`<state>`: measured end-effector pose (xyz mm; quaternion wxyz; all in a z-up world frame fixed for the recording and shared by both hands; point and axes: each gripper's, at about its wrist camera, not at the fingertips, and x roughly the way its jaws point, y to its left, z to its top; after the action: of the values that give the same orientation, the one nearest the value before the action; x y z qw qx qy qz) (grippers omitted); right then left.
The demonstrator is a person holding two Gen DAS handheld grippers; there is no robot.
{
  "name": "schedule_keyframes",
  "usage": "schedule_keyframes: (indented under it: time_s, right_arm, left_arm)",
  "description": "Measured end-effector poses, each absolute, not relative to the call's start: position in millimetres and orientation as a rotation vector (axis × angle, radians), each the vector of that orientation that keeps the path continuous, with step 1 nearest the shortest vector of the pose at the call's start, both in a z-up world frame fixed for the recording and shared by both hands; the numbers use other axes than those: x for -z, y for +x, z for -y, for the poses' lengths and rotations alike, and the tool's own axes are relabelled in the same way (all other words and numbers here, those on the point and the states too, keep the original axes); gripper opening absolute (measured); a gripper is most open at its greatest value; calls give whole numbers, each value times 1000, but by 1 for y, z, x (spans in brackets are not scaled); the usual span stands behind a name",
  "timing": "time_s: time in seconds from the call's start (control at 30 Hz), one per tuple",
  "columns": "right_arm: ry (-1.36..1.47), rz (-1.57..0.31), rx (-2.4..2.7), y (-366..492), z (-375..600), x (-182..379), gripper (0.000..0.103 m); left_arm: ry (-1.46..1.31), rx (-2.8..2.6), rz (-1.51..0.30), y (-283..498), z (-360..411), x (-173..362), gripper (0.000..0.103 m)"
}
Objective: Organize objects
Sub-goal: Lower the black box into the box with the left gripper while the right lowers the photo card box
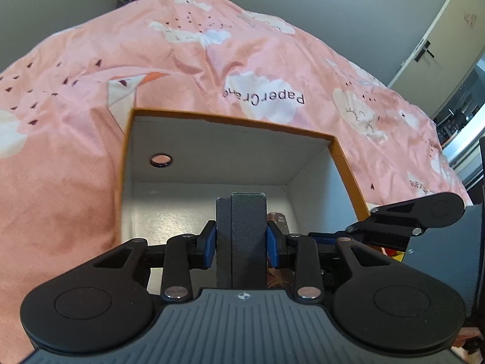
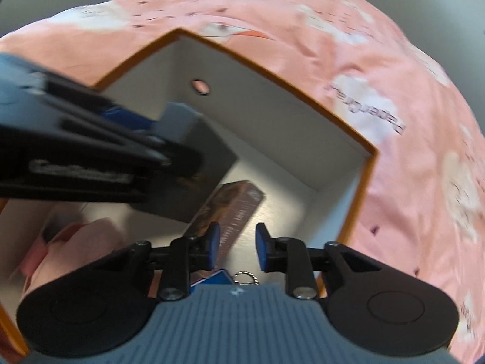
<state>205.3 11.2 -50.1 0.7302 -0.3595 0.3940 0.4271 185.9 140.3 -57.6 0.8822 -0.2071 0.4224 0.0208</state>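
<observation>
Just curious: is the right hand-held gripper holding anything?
No, the right hand-held gripper is empty, its blue pads apart above the brown packet in the box.

- A bed spread with a pink duvet cover (image 1: 75, 182) fills both wrist views, its fabric creased and rumpled.
- White clouds, small dark birds and a paper crane with an orange beak are printed across the cover; the words "PaperCrane" read upside down in the left wrist view.
- An open box with orange outer walls (image 1: 344, 163) and a white inside sits directly on the cover, pressed slightly into the soft bedding.
- One inner wall of the box has a round hole, through which pink shows.
</observation>
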Motion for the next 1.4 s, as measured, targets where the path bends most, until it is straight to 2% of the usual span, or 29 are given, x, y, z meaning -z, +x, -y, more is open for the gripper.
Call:
schedule_keyframes:
  time_s: [0.3,0.4,0.47,0.63,0.7,0.77,1.0,1.37,1.4]
  right_arm:
    - [-957,-852,-1006,204,-17,66,18]
    - [-1018,-900,-958,216,-21,81,6]
    - [-1054,-894,-985,215,-20,84,4]
    - [-1032,-820,-1023,216,-16,62,8]
    - [-1024,-792,-1052,219,-17,56,25]
    - [-1021,-808,-1085,222,-20,57,32]
    - [-1026,-820,-1099,233,-18,58,33]
    - [-1132,-766,-1186,232,1,52,36]
    - [-1134,-768,-1202,230,1,52,40]
  left_arm:
    - [-479,-27,-893,189,-142,64,37]
    - [-459,-51,-908,188,-143,65,37]
    - [-455,-47,-915,188,-142,65,38]
    - [-407,-112,-917,196,-136,65,38]
    - [-301,-166,-894,200,-127,58,38]
    - [-231,-166,-887,206,-120,54,37]
    - [-218,-110,-1003,228,-117,72,37]
    - [-533,-32,-1057,218,-142,90,38]
    - [-558,-32,-1052,217,-145,91,38]
